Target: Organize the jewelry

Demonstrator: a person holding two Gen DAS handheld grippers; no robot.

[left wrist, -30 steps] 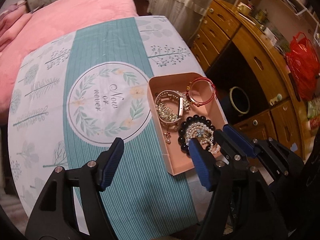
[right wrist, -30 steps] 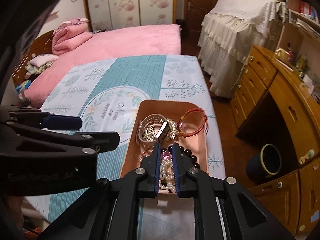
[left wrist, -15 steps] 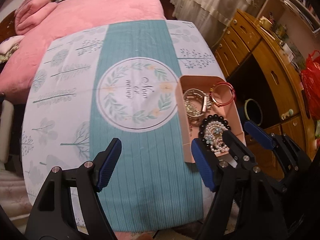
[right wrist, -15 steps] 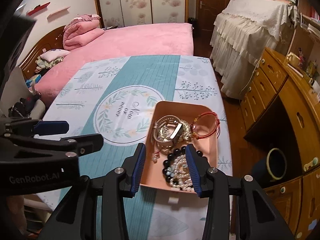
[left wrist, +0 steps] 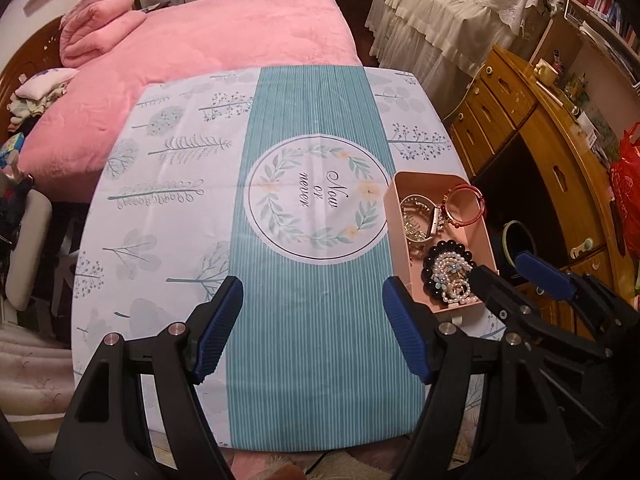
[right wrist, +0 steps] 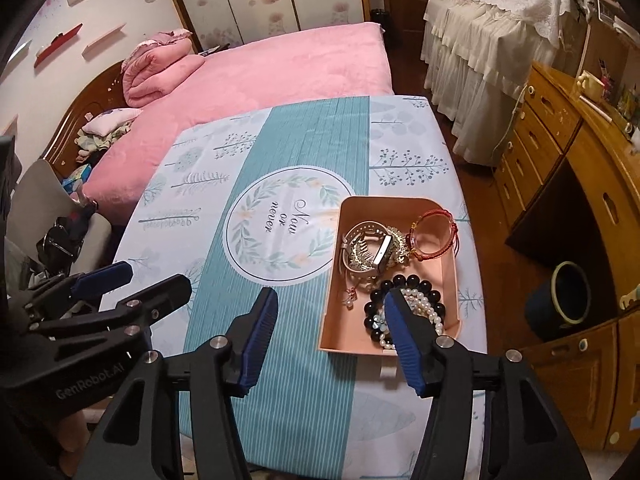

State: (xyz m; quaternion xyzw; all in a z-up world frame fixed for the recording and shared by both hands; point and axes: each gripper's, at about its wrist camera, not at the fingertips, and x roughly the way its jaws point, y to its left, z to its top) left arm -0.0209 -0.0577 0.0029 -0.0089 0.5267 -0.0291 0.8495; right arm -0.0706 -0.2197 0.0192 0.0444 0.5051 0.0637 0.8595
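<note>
- Left gripper (left wrist: 312,312): blue-padded fingers set wide apart, nothing between them; it hangs over the striped teal band of the tablecloth (left wrist: 312,120), near the table's front edge.
- Right gripper (right wrist: 332,320): fingers likewise spread wide and empty; its right fingertip overlaps the near end of the tray in its own camera, though contact cannot be told.
- Pink tray (right wrist: 392,204): shallow, rectangular, with rounded far corners; it sits on the right side of the table, its long side running away from the cameras and its left wall just beside the printed wreath medallion (right wrist: 288,224) (lettered "Now or never").
- Red cord bracelet (right wrist: 434,234): lies in the tray's far right corner.
- Pale strap watch (right wrist: 366,248): lies in the far left part of the tray, tangled with gold-coloured chain pieces.
- Black bead bracelet (right wrist: 404,286): lies at the tray's near end, ringing a heap of pearl strands (left wrist: 452,276); partly hidden by the right fingertip in the right view.
- Small earring-like piece (right wrist: 350,298): lies near the tray's left wall, detail too small to tell.
- Pink bed (left wrist: 224,40): stands beyond the table, a folded pink quilt (right wrist: 156,72) at its head.
- Wooden desk (right wrist: 560,152): stands to the right, with drawers.
- Dark round bin (right wrist: 564,300): stands on the floor beside the desk.
</note>
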